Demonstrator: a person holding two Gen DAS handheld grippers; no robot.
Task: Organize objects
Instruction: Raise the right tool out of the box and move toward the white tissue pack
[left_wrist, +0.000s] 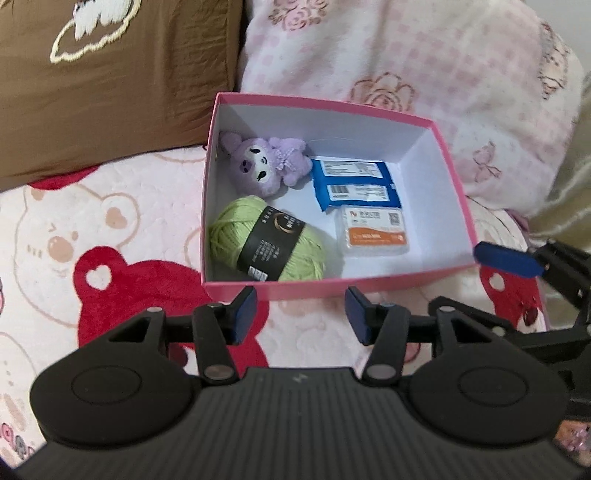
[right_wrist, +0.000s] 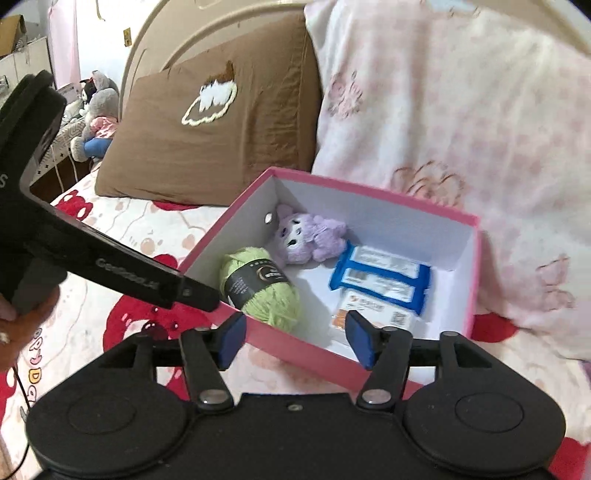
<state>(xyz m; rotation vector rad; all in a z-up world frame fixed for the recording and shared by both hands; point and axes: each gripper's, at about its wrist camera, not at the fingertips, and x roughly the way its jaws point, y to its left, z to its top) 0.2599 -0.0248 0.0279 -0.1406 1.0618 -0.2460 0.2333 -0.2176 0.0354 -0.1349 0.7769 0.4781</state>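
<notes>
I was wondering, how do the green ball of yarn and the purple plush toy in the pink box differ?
The ball of yarn is light green with a black paper band around its middle; the plush toy is pale purple with a face and a small bow. The yarn lies near the box's front wall, the toy in the far corner behind it. The yarn looks somewhat bigger than the toy. Both are soft things lying along the same side of the pink box.

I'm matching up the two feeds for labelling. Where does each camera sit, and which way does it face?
Left wrist: on the left gripper, angled down at the pink box on the bed; the right gripper's blue pad at its right edge.
Right wrist: on the right gripper, facing box and brown pillow; the left gripper's body and a hand at left.
Shared: box, green yarn, purple plush.
</notes>
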